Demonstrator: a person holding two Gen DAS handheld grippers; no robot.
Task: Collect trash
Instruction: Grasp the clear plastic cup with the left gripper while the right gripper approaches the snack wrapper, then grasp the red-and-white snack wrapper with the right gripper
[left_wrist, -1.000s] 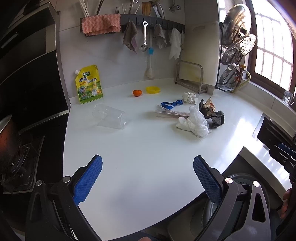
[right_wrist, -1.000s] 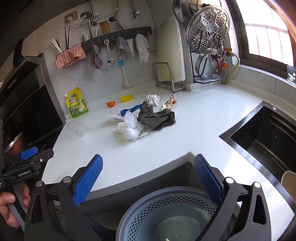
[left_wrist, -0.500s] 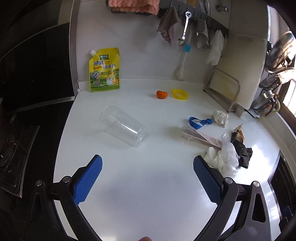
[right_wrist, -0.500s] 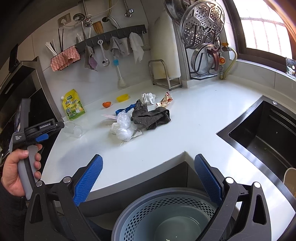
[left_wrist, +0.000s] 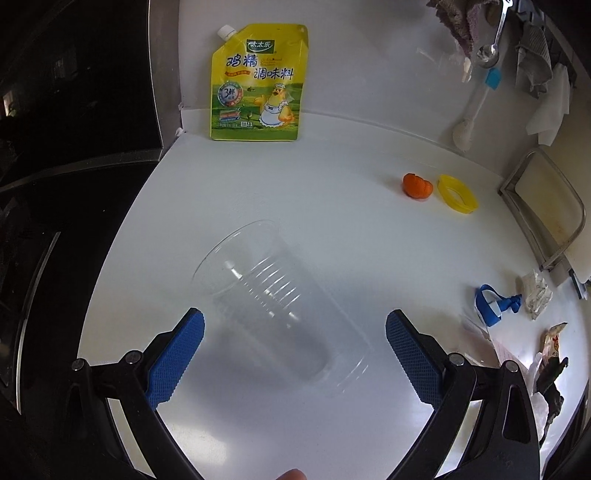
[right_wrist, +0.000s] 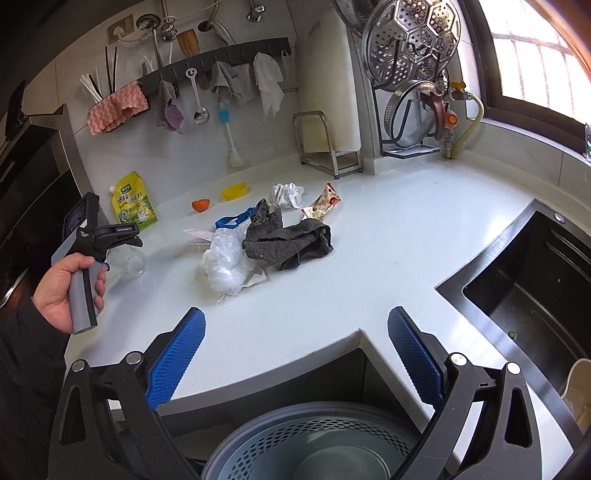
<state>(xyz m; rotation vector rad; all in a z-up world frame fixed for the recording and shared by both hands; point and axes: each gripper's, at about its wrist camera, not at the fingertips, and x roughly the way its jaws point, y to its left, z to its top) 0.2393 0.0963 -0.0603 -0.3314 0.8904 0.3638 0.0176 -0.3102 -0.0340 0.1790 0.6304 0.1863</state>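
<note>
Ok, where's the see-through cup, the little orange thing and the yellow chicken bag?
clear cup (left_wrist: 273, 295), left wrist view, on its ribbed side.
orange thing (left_wrist: 417, 185), left wrist view, its middle.
yellow pouch (left_wrist: 256, 83), left wrist view, its printed front.

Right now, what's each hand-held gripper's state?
Left hand-held gripper: open, straddling the cup, not gripping.
Right hand-held gripper: open, empty.

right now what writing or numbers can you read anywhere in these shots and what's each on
"太太乐": green badge at the top of the yellow spouted seasoning pouch leaning on the wall.
"鸡精 调味料": large characters on the same pouch.
"3鲜": round blue seal on the pouch.
Small print along the pouch's lower edge: too small to read.
White lettering on the black left hand-held gripper: too blurred to read.
</note>
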